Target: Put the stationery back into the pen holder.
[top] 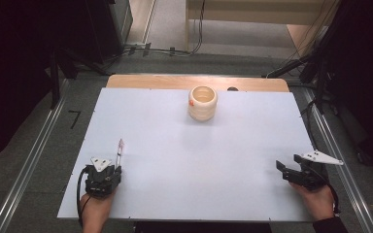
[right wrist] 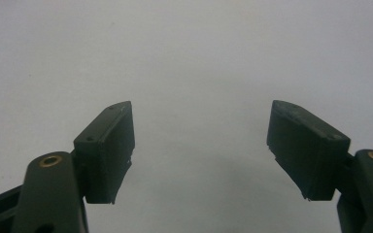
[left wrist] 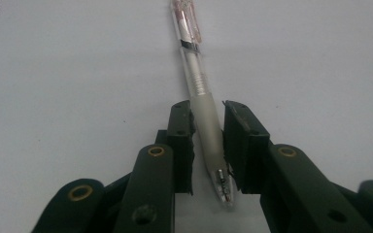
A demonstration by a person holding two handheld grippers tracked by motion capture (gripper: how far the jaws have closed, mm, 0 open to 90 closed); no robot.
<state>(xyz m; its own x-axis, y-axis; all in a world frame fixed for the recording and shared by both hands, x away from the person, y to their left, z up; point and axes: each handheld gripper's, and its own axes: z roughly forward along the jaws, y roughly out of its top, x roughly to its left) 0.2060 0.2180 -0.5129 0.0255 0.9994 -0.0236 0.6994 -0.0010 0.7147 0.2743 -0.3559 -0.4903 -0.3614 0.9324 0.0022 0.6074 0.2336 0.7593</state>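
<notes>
In the high view the left gripper (top: 110,171) sits at the near left of the white table (top: 199,160), held by the person's left hand (top: 94,206), which comes in from the bottom edge. A pen (top: 120,151) lies on the table surface, its far end pointing away from the person and its near end reaching in between the black jaws. The left gripper view shows this closely: the pen (left wrist: 201,107) has a clear barrel with a pinkish far end and a frosted grip sleeve, and that sleeve sits between the two jaw pads, which stand narrow and press on it from both sides; its tip pokes out toward the camera just behind the pads. The pen runs slightly tilted across that view, leaning left at its far end. The right gripper (top: 285,171) rests near the right edge of the table, well apart from the pen, in the person's right hand (top: 318,199). In the right gripper view its jaws stand wide apart over bare white table, with nothing between them. A cream ribbed cup (top: 202,103) stands upright toward the far side of the table, near its middle, well apart from both grippers
</notes>
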